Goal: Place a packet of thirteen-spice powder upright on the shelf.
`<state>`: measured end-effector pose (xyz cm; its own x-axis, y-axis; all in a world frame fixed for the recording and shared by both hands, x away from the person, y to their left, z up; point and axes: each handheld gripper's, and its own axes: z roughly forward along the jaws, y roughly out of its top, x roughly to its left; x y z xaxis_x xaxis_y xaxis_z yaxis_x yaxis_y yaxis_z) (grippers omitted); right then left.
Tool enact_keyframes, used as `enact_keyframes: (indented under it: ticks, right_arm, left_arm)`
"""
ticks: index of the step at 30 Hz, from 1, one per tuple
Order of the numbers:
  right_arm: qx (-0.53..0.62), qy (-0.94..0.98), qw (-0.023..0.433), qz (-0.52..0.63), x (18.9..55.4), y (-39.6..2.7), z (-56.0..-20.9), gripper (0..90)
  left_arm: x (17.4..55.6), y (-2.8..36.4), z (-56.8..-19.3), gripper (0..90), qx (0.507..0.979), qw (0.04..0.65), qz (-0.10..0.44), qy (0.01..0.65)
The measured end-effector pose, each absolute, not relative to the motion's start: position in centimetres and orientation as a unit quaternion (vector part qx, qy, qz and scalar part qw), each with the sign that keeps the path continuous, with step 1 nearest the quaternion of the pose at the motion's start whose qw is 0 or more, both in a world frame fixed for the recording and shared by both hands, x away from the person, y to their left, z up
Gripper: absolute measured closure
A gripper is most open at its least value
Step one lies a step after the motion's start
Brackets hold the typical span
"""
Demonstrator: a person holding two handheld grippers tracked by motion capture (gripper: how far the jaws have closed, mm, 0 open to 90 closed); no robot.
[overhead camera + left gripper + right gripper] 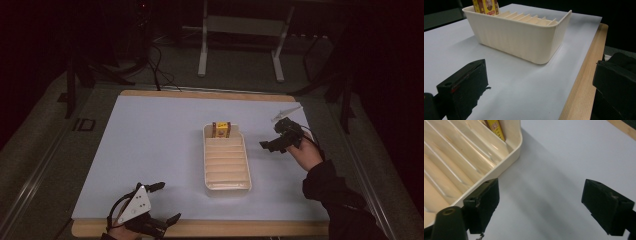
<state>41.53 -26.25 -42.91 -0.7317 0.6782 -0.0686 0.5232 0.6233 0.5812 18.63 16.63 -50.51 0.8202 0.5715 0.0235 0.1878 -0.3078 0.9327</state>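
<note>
1. A cream tray (226,167) with slots sits in the middle of the white mat (150,150).
2. A small yellow box (221,129) stands upright in the tray's slot at the 12 o'clock end.
3. The right gripper (274,142) is just beside the tray, at 3 o'clock from the box. Its jaws are spread wide and hold nothing.
4. The left gripper (167,202) waits near the mat's edge, at 7 o'clock from the tray. Its jaws are wide apart and hold nothing.
</note>
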Motion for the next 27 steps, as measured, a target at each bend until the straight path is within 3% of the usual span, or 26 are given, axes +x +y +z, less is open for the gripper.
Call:
enact_keyframes:
  ticks: [14, 19, 27]
  right_arm:
    - [0.427, 0.833, 0.163, 0.312, 37.1, -30.1, -45.0, 12.1]
    - [0.448, 0.805, 0.191, 0.338, 35.2, -31.5, -45.0, 10.9]
    - [0.459, 0.794, 0.18, 0.355, 32.4, -32.8, -46.3, 11.0]
  left_arm:
    - [18.7, 16.4, -50.5, 0.4, 0.79, 0.537, 0.176, 0.238]
    - [18.7, 16.4, -50.5, 0.4, 0.79, 0.537, 0.176, 0.237]
    - [18.7, 16.4, -50.5, 0.4, 0.792, 0.534, 0.176, 0.235]
